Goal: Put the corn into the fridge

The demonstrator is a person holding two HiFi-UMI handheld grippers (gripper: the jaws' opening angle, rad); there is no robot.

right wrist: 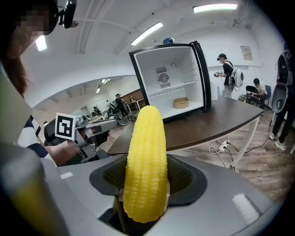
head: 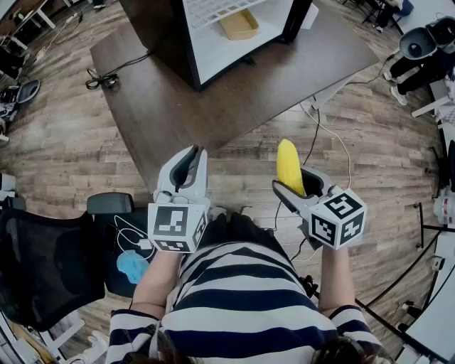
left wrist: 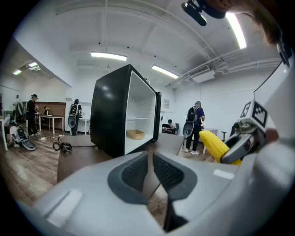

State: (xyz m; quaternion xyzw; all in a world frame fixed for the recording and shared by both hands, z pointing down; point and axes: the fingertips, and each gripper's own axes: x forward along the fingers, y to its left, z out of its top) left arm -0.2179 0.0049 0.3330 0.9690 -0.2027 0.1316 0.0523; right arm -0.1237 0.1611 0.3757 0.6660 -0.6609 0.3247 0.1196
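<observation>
Fridge (head: 160,35) on table (head: 170,121), tray (head: 239,25) inside; corn (head: 288,168) probably short of table.

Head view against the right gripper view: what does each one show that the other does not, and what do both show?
Only the head view: the right gripper's own black-and-white marker cube and a small light blue object beside the person's left arm.

Only the right gripper view: the long ceiling lights and the grey vent on the back wall of the open black fridge.

Both: the yellow corn cob clamped in the right gripper, the left gripper, the tan tray inside that fridge, and the dark brown table under it.
</observation>
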